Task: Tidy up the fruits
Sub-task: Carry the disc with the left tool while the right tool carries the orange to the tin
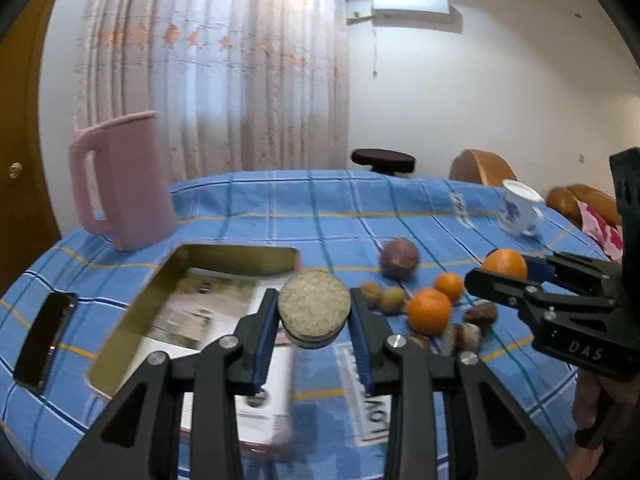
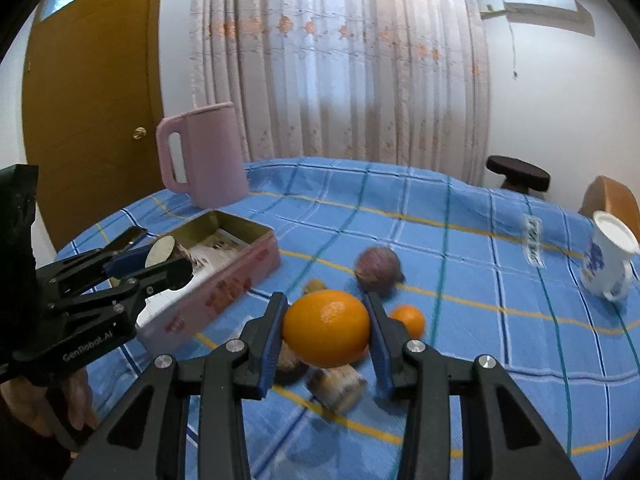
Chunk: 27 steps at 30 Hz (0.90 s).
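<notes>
The left gripper (image 1: 314, 314) is closed on a round, flat, pale disc (image 1: 314, 306), held on edge between its blue pads above the near right corner of the tin (image 1: 236, 258). In the right wrist view the same disc (image 2: 160, 251) sits over the tin's open top. The tin (image 2: 224, 280) is a rectangular box with a gold-coloured inner wall and a pink outer side; it rests on the blue checked tablecloth (image 1: 304, 208), and its floor shows only printed paper (image 1: 208, 304). The right gripper (image 2: 326, 330) is closed on a large orange (image 2: 326, 332), held clear of the cloth to the right of the tin. Loose on the cloth beside the tin lie the other fruits: a round purple fruit (image 1: 399, 258), two small oranges (image 1: 430, 310) (image 1: 449, 285), two small brown-green fruits (image 1: 382, 296), and some brown pieces (image 1: 482, 314) too blurred to identify. A pink pitcher (image 1: 124, 184) stands behind the tin; its contents cannot be seen. A white cup with blue flowers (image 1: 518, 208) stands at the far right of the table. A dark phone (image 1: 44, 340) lies flat just left of the tin.
</notes>
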Tool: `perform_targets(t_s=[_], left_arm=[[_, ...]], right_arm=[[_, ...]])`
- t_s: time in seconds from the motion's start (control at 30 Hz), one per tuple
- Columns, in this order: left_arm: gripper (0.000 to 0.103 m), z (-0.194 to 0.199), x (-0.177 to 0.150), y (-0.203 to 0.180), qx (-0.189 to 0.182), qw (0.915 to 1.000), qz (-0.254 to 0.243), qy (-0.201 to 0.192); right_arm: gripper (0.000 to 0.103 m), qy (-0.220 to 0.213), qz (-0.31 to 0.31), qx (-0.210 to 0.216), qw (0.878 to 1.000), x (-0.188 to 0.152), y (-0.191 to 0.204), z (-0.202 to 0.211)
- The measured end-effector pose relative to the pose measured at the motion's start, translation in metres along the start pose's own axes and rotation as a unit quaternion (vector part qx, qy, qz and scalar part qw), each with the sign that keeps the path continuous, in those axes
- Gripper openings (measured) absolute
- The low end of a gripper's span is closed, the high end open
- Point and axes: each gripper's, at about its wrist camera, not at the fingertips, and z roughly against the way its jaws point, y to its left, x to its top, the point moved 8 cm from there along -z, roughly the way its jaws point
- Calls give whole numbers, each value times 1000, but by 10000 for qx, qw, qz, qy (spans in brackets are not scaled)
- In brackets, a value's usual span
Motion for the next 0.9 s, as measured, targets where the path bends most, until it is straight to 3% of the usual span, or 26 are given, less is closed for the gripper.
perform_targets(t_s=[0.4,0.9], left_arm=[[35,-23,7,76,661,9969,257,350],[35,-44,-6,114,770,9939,413,667]], right_arm=[[41,4,334,621,9975,46,61,-47],[41,335,652,952,9928,43,120,-98]])
